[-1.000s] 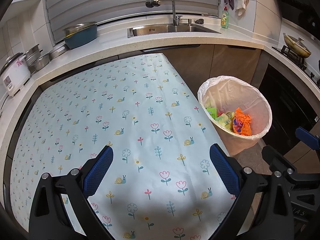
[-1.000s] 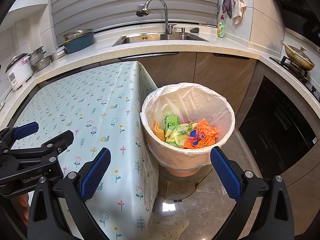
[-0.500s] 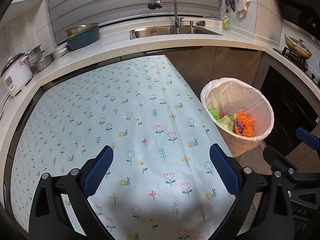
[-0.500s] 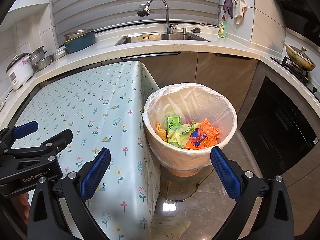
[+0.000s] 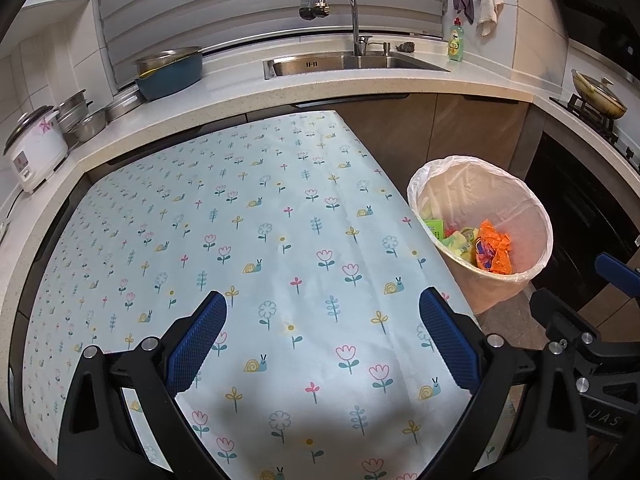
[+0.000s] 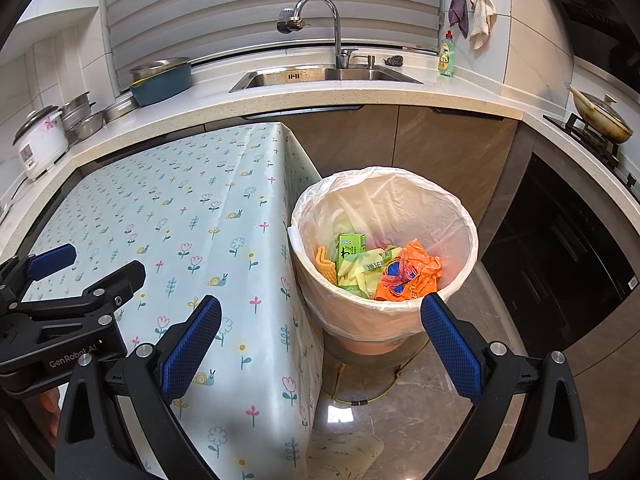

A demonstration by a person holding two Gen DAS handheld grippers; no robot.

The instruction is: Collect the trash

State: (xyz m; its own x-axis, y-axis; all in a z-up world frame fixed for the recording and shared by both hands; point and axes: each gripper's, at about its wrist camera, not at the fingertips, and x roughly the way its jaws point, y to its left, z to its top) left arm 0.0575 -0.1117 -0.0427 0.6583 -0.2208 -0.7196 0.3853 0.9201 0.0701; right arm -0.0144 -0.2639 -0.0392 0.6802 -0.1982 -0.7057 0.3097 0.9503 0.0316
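Observation:
A bin with a white liner (image 6: 460, 216) (image 5: 532, 208) stands on the floor against the right side of the table. Inside lie an orange wrapper (image 6: 416, 270) (image 5: 496, 250), a green carton (image 6: 351, 246) and yellow-green packets (image 6: 362, 270). My right gripper (image 6: 320, 340) hovers open in front of the bin's near rim, nothing between its blue pads. My left gripper (image 5: 322, 336) is open and empty above the flowered tablecloth (image 5: 260, 248). The left gripper's body (image 6: 68, 312) shows at the left edge of the right wrist view, and the right gripper's body (image 5: 592, 344) at the right edge of the left wrist view.
A counter with a sink (image 6: 324, 76) and tap runs behind the table. A rice cooker (image 5: 34, 148), pots and a blue pan (image 5: 170, 72) sit at its left. A stove with a wok (image 6: 604, 120) and a dark oven front (image 6: 560, 248) are on the right. A yellow cable (image 6: 360, 400) lies below the bin.
Both grippers have drifted back slightly, so the bin and table sit a little farther off. Both stay open and empty; the trash in the bin has not moved.

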